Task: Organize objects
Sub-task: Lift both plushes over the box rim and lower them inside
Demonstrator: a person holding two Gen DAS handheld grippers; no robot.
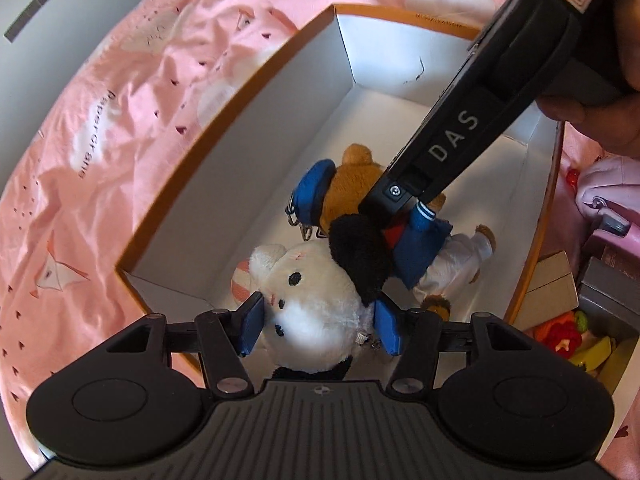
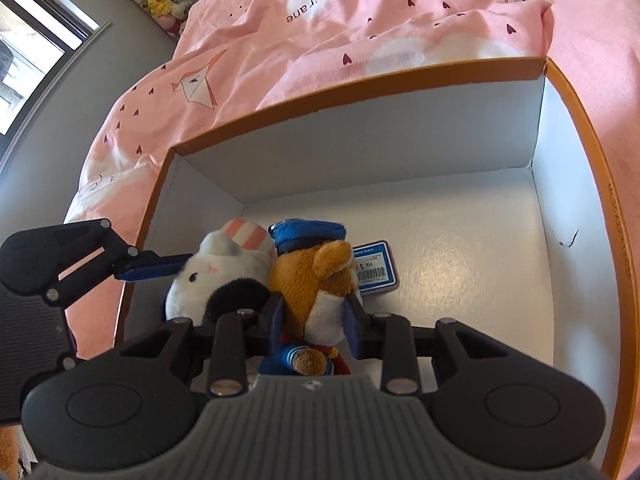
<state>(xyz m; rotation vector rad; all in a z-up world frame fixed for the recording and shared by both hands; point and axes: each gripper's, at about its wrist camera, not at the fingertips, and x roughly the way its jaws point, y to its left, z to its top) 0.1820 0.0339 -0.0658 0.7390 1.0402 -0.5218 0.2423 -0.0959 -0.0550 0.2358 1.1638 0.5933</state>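
Both plush toys sit low inside the box (image 2: 400, 112) on the bed, side by side and touching. The left hand-held gripper (image 1: 318, 326) straddles the white plush (image 1: 316, 292), which lies between its blue pads, and seems to be gripping it, while the right hand-held gripper (image 2: 314, 322) is clenched on the bear (image 2: 316, 280) straight ahead of it. The bear's long axis runs along the right fingers, so the next move is probably letting go and pulling straight back out.

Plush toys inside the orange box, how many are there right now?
2. The white plush sits between the left gripper's fingers; the brown bear, in a blue cap, lies beside it, clamped by the right gripper. Others may be hidden beneath.
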